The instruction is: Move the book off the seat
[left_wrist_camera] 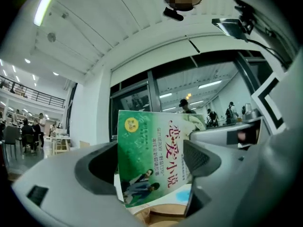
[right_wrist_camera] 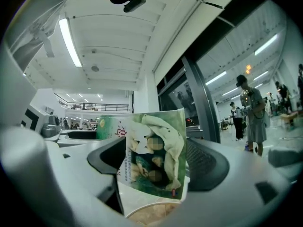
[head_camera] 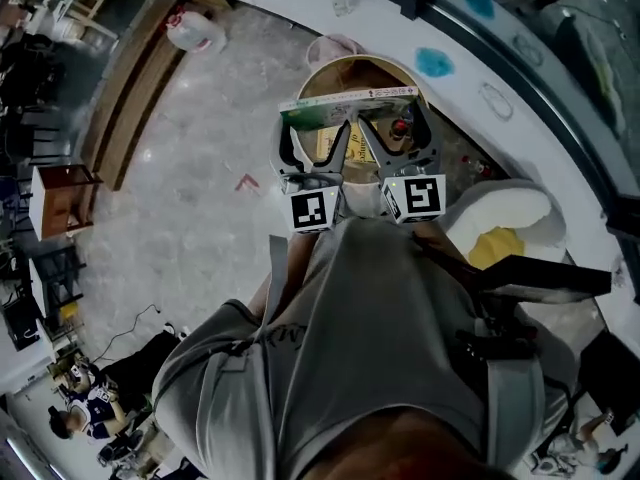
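Note:
A thin book with a green cover point(head_camera: 348, 102) is held up over a round wooden seat point(head_camera: 352, 65). Both grippers grip it side by side. My left gripper point(head_camera: 316, 128) is shut on the book's left part; in the left gripper view the green cover point(left_wrist_camera: 152, 159) stands upright between the grey pads point(left_wrist_camera: 199, 159). My right gripper point(head_camera: 398, 126) is shut on the right part, where the cover picture point(right_wrist_camera: 156, 155) fills the gap between its jaws. The seat's wooden rim point(left_wrist_camera: 163, 215) shows below the book.
A white curved ledge with a blue patch point(head_camera: 435, 62) runs behind the seat. A white padded chair holding something yellow point(head_camera: 497, 245) is at my right. A plastic bag point(head_camera: 195, 30) and a small wooden table point(head_camera: 65, 190) stand on the pale floor at left.

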The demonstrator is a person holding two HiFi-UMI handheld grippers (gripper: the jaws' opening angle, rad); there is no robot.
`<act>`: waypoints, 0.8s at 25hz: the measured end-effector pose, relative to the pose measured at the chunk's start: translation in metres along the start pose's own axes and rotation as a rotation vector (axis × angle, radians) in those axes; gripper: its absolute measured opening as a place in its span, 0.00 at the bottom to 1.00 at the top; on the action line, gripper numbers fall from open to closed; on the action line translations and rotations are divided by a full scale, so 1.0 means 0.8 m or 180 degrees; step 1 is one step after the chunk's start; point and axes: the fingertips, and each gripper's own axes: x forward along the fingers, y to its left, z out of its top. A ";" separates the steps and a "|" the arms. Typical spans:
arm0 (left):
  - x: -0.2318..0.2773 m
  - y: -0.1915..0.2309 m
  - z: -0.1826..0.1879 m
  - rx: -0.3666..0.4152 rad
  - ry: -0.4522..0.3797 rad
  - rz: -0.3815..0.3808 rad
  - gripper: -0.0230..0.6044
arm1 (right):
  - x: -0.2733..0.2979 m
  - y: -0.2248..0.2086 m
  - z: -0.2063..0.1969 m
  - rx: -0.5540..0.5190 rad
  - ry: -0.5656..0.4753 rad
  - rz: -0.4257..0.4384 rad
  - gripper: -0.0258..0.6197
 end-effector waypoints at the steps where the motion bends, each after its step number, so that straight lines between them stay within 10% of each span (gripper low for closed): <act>1: 0.003 0.002 0.005 0.0006 -0.0040 -0.0062 0.71 | -0.001 0.001 0.004 -0.0013 -0.0010 -0.0061 0.63; 20: 0.006 0.050 -0.134 -0.0118 0.0669 -0.0332 0.71 | 0.017 0.035 -0.120 0.0074 0.0819 -0.0281 0.63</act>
